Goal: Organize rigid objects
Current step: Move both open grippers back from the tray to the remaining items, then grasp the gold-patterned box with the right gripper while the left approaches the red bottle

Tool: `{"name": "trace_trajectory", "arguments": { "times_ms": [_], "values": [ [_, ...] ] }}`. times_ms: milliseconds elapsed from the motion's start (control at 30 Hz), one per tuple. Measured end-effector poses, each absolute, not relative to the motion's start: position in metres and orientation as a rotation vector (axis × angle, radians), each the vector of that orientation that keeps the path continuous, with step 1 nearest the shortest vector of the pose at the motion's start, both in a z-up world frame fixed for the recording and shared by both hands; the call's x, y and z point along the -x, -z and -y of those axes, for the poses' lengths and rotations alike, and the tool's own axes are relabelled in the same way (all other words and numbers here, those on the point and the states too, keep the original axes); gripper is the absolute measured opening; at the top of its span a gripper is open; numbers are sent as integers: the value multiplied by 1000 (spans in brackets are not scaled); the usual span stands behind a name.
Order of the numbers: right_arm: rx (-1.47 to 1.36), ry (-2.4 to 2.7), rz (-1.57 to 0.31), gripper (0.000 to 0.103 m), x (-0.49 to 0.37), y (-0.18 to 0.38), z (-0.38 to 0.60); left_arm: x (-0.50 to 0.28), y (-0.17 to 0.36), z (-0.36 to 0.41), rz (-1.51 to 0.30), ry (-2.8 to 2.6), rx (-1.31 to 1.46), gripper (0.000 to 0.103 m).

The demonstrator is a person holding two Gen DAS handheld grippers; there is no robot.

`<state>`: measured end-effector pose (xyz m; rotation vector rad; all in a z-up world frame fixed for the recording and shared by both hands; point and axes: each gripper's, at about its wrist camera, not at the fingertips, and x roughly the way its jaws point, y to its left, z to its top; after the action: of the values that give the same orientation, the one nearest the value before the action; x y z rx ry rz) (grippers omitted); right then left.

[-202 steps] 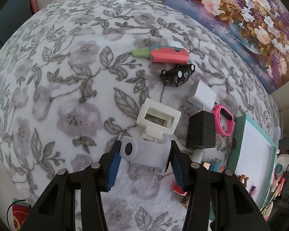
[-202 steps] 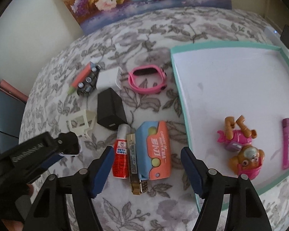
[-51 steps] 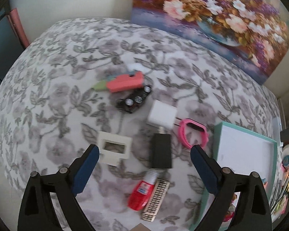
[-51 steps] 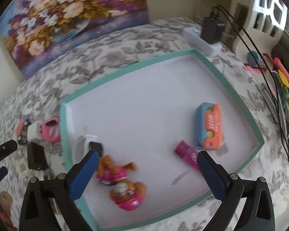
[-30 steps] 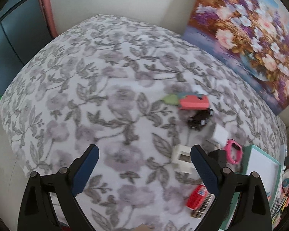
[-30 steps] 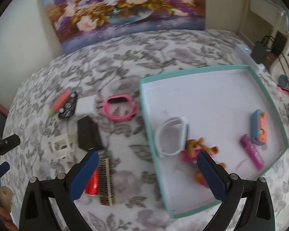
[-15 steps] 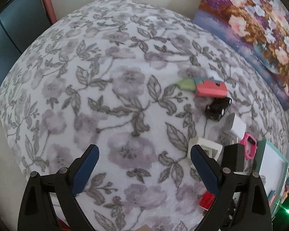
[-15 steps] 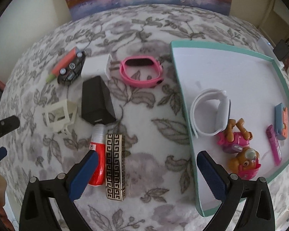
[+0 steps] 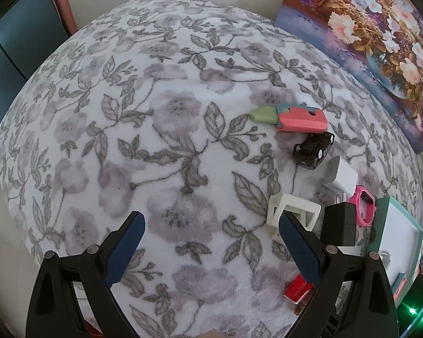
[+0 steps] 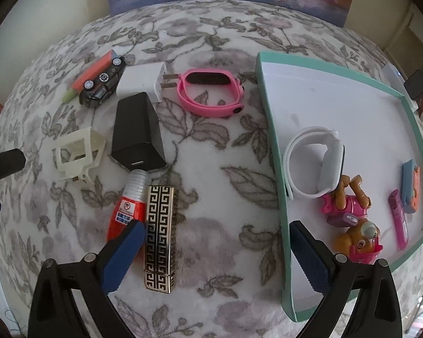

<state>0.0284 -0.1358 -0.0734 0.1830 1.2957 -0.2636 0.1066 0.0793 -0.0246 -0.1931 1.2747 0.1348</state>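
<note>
White smartwatch (image 10: 318, 166) now lies in the teal tray (image 10: 270, 118); my right gripper (image 10: 215, 249), gaping empty, has returned over the gold-patterned lighter (image 10: 160, 235).

grey-floral white blanket (image 10: 211, 146) | teal-rimmed white tray (image 10: 270, 129) | pink band (image 10: 211, 93) | white band (image 10: 313, 166) | black charger (image 10: 136, 132) | white charger (image 10: 141, 83) | red tube (image 10: 127, 211) | black-gold key-pattern case (image 10: 160, 233)

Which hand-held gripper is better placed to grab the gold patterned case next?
Right hand-held gripper: open, with the gold patterned case lying between its fingers. Left hand-held gripper hovers over bare blanket.
</note>
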Motion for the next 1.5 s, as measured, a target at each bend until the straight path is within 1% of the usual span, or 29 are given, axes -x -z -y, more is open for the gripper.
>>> {"name": "trace_trajectory", "arguments": {
  "times_ms": [333,433,600,667,867,1033,1100,1267,1433,1500],
  "values": [
    [-173,254,-1284,101,-32,74,135,-108,35,-64,-1312,-116,136,96],
    [-190,249,-1276,95,-32,70,143,-108,36,-62,-1315,-112,133,96],
    [-210,251,-1268,81,-33,67,154,-108,37,-60,-1316,-107,132,96],
    [-215,253,-1269,78,-33,67,158,-107,38,-57,-1320,-97,132,96],
    [-225,252,-1253,73,-29,57,156,-108,42,-46,-1331,-62,114,96],
    [-212,232,-1208,71,-24,37,155,-106,41,-47,-1328,-55,129,96],
    [-206,216,-1206,69,-25,36,151,-106,41,-47,-1331,-53,132,96],
    [-190,181,-1234,68,-26,45,140,-106,42,-47,-1336,-50,134,96],
    [-192,172,-1270,64,-27,58,136,-106,47,-43,-1351,-45,123,96],
    [-196,163,-1281,58,-28,63,136,-106,50,-40,-1361,-40,117,96]
  ]
}}
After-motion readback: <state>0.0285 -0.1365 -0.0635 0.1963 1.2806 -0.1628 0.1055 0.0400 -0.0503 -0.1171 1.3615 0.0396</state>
